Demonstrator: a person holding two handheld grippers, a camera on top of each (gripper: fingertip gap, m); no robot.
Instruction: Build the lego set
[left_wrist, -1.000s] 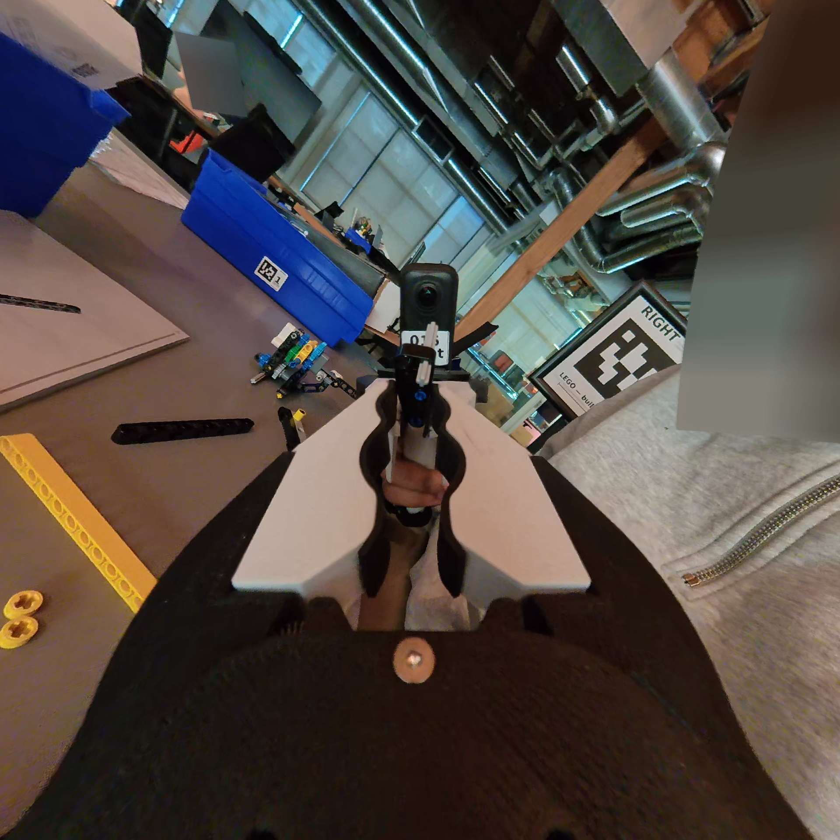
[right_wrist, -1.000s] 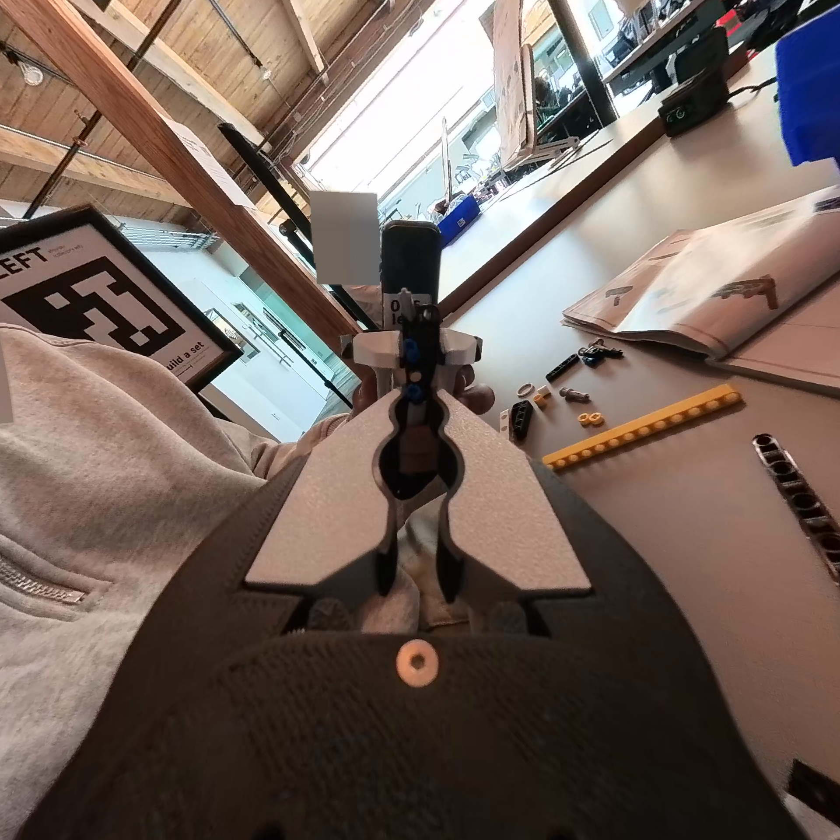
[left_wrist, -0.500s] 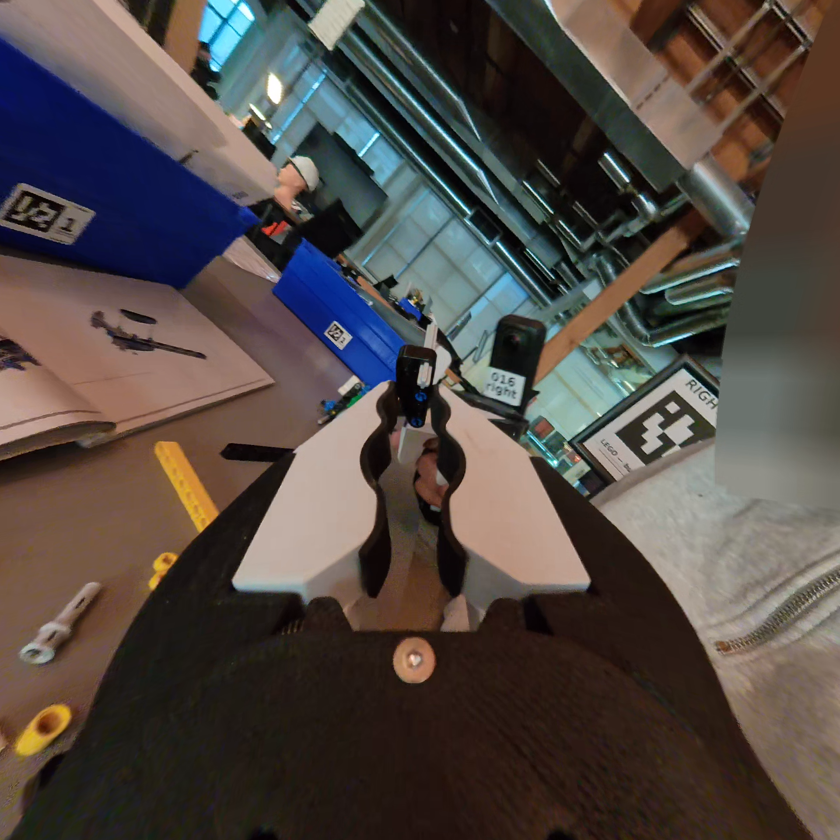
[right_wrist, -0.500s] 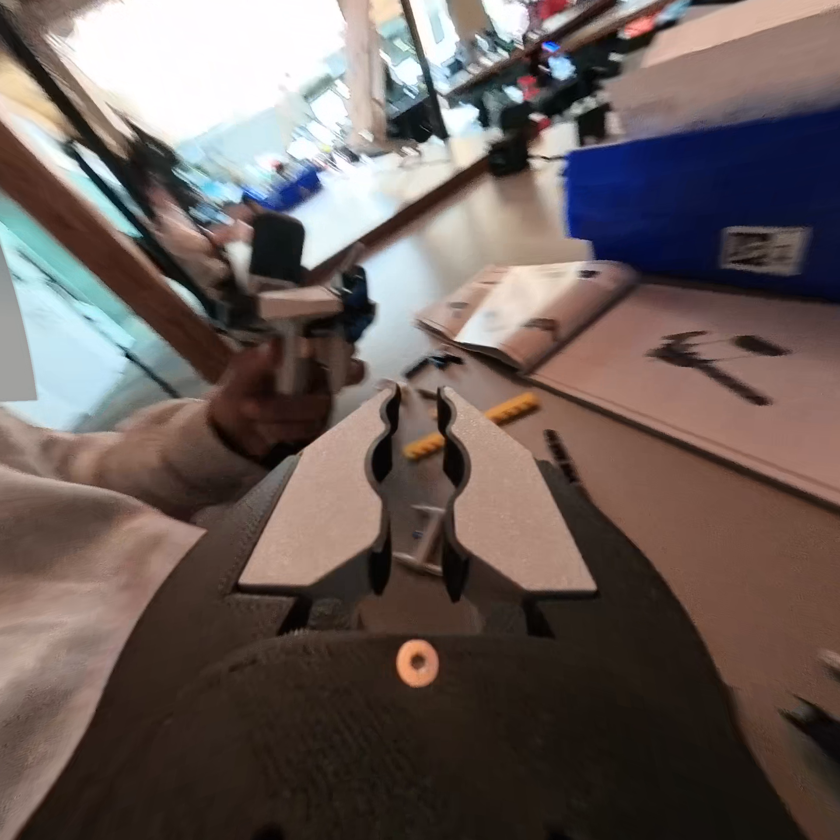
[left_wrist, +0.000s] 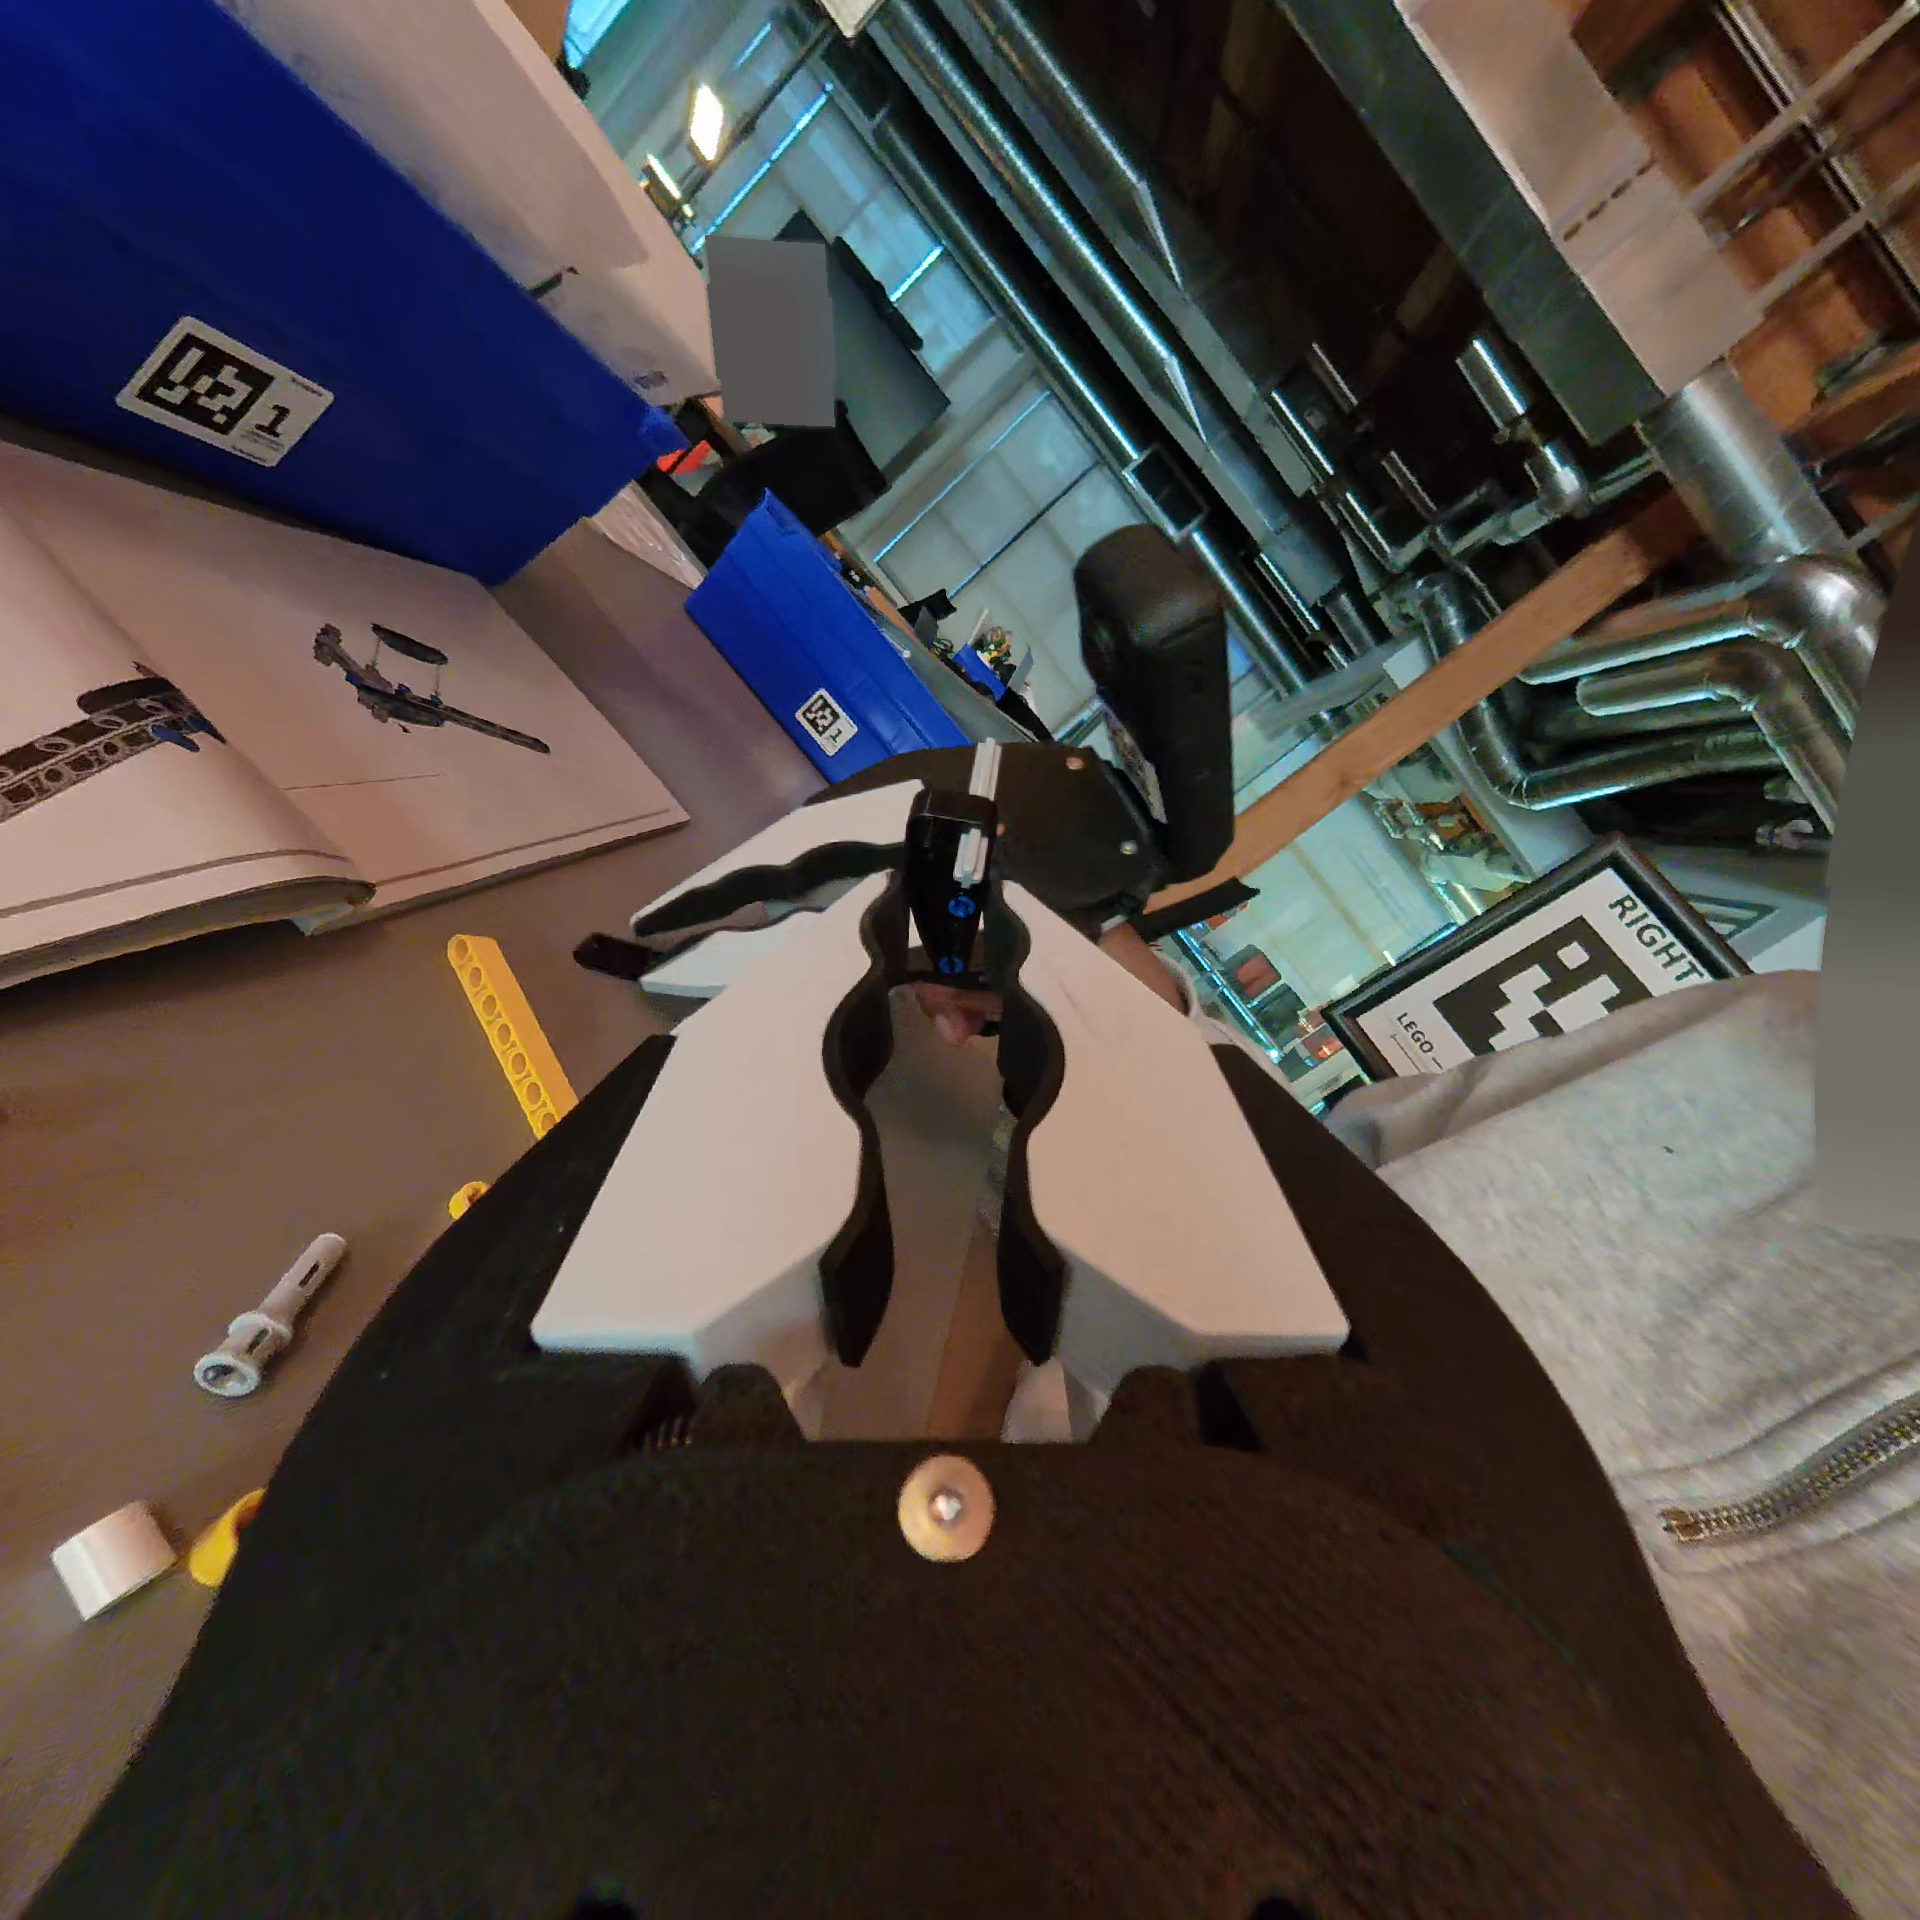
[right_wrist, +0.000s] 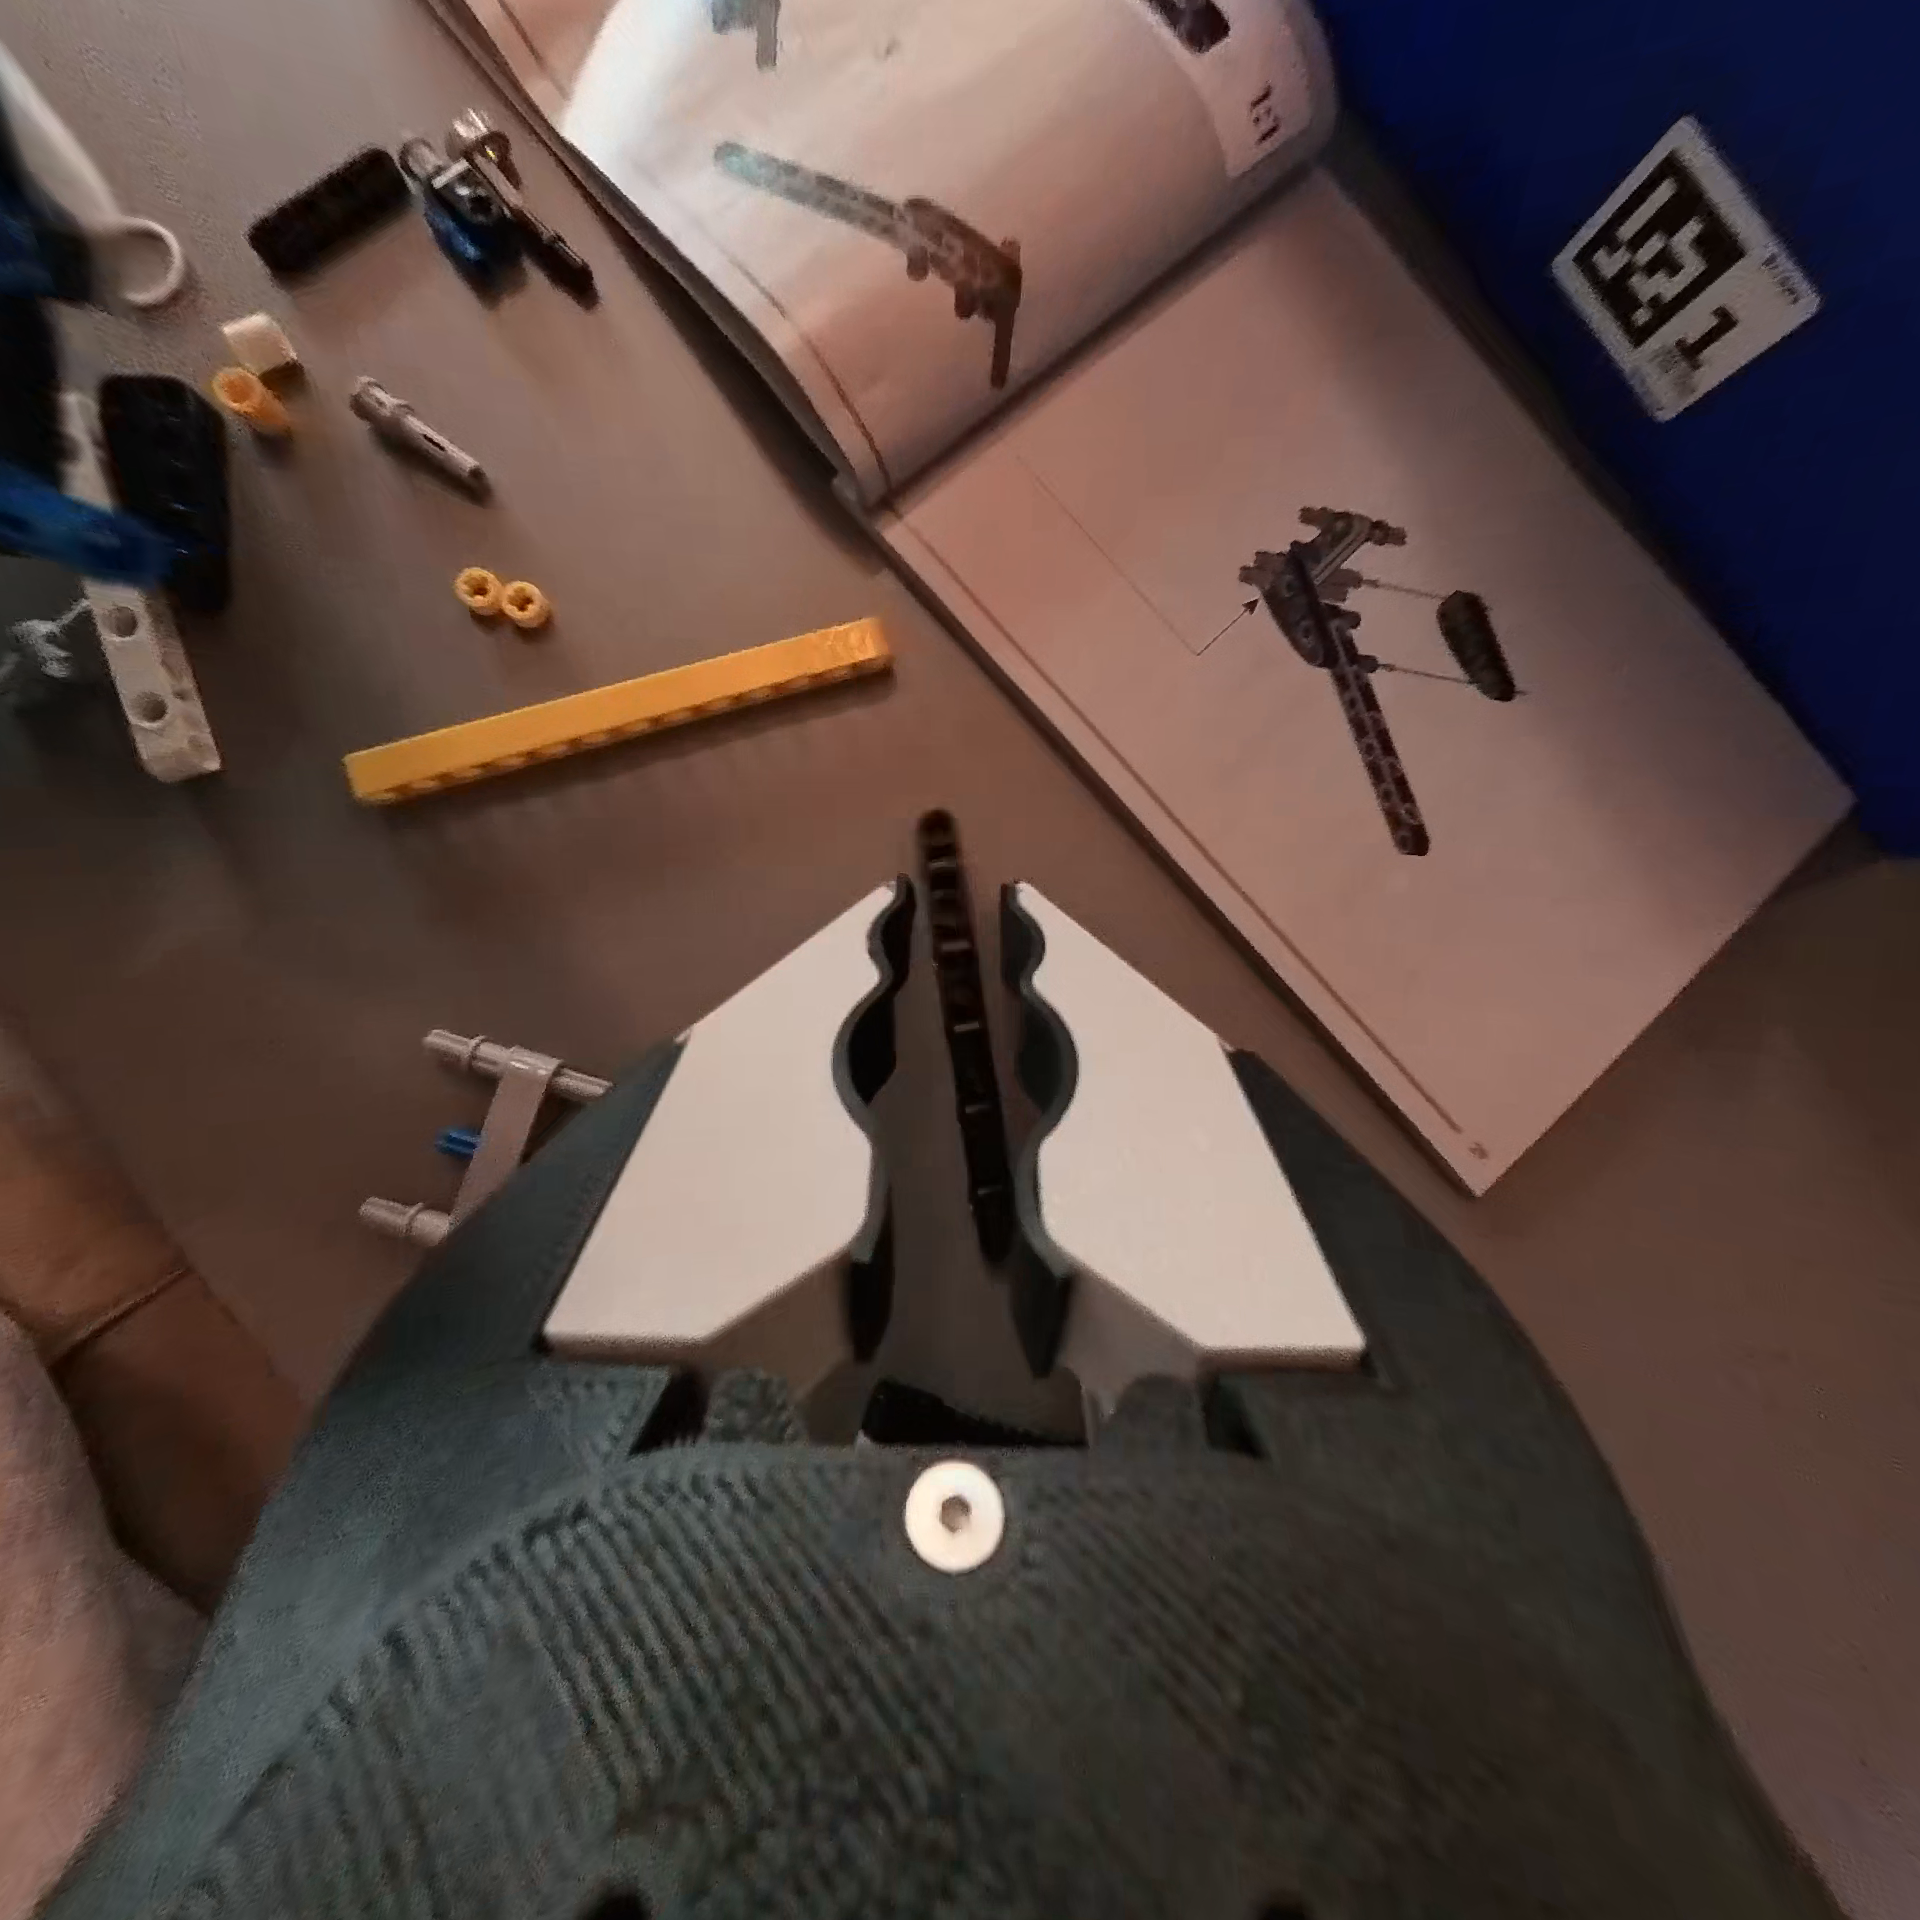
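Observation:
My left gripper (left_wrist: 951, 914) is shut on a small black assembly (left_wrist: 940, 857) with blue pins and a white strip, held in the air. My right gripper (right_wrist: 951, 894) is open and points down at the table, with a long black beam (right_wrist: 956, 997) lying between its fingers. The beam's near end is hidden by the right finger. The right gripper also shows in the left wrist view (left_wrist: 665, 935), low over the table. A long yellow beam (right_wrist: 623, 717) lies just beyond it and also shows in the left wrist view (left_wrist: 509, 1039).
An open instruction booklet (right_wrist: 1351, 727) lies to the right before a blue bin (right_wrist: 1662, 208). Two yellow bushes (right_wrist: 501, 600), a grey pin (right_wrist: 416, 436), a grey connector piece (right_wrist: 499, 1122), a short black beam (right_wrist: 327, 208) and a small blue-black assembly (right_wrist: 478, 208) lie on the left. The gap from one gripper's tips to the other's is roughly 12 cm. It is some 8 cm from my right tips to the grey connector piece (right_wrist: 499, 1122).
The right gripper has let go of the small assembly and swung down over the black beam on the table. The left gripper keeps the assembly and has turned left.

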